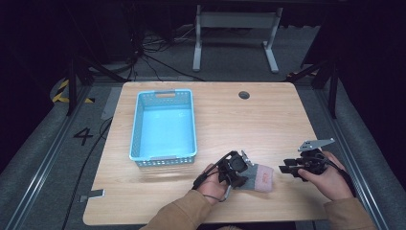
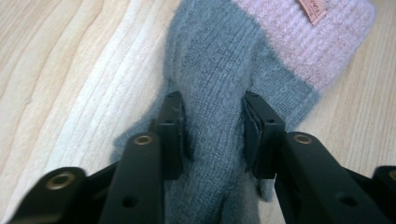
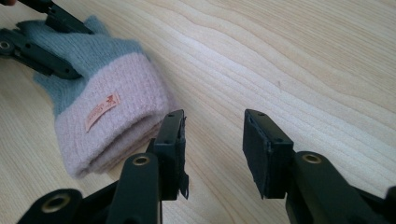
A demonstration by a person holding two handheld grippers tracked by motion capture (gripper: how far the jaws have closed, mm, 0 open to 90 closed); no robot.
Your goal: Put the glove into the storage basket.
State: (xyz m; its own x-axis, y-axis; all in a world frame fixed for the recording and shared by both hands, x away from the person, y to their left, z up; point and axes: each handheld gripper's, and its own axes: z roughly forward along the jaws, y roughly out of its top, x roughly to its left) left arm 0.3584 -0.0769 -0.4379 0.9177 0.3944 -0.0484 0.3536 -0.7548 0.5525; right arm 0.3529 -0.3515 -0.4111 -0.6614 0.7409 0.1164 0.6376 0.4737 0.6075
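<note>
The grey-and-pink knitted glove [image 2: 219, 93], lying on the light wooden table [image 1: 230, 120] near its front edge, is pinched by the left gripper [image 2: 212, 133]. The right gripper [image 3: 212, 144] is held spread beside the cuff, nothing between its jaws.

Light blue perforated plastic basket [image 1: 163, 125] on left half of light wood-grain tabletop [image 1: 239, 124], well apart from near edge. Round dark cable grommet [image 1: 244, 95] near far edge.

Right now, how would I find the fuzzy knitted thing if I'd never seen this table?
Start at the light wooden table and its near edge, right of the blue plastic basket. There lies a grey knitted glove with a pink cuff, pinched by the left gripper. It's the only soft thing there, with a small label on its cuff.
</note>
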